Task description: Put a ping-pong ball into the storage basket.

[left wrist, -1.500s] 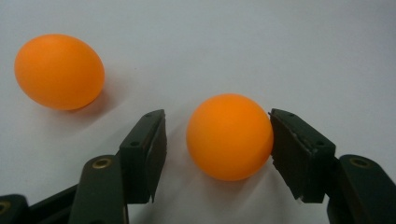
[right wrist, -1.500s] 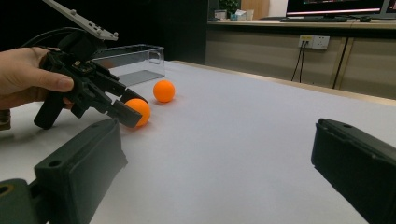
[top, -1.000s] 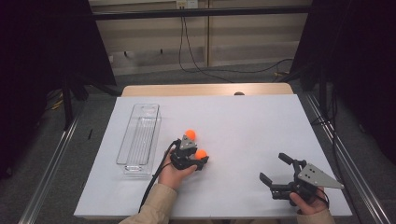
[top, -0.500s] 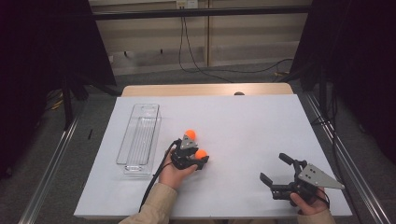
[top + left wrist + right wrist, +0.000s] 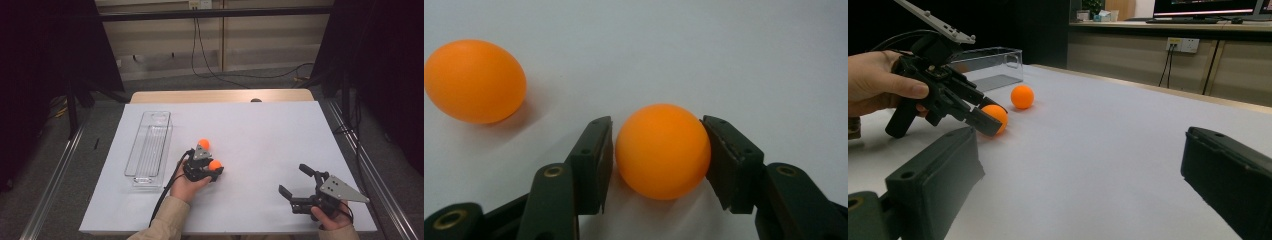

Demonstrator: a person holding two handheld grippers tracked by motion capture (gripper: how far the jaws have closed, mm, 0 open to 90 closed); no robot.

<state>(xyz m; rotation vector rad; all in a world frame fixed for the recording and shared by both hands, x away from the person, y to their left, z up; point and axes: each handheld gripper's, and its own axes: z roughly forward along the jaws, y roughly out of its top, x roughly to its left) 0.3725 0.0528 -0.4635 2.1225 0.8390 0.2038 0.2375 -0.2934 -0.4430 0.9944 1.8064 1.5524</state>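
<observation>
Left tongs (image 5: 658, 150) are being closed on the near orange ball (image 5: 663, 150); the jaws have just been closing and both pads are seen against the ball's sides in the left gripper view, so the ball is being clamped, though it is still sitting on the table (image 5: 270, 130). The ball is lying left of the table's middle, toward the near edge. A second orange ball (image 5: 203, 144) is lying just beyond it, apart, untouched. A clear tray (image 5: 150, 150) is standing empty along the table's left edge, near both balls. Right tongs (image 5: 296, 190) are being held apart with nothing between them, near the table's near right corner, well apart from the balls. Progress is judged early: a grasp is being made, no lift yet; both balls are probably still to be carried to the tray.
</observation>
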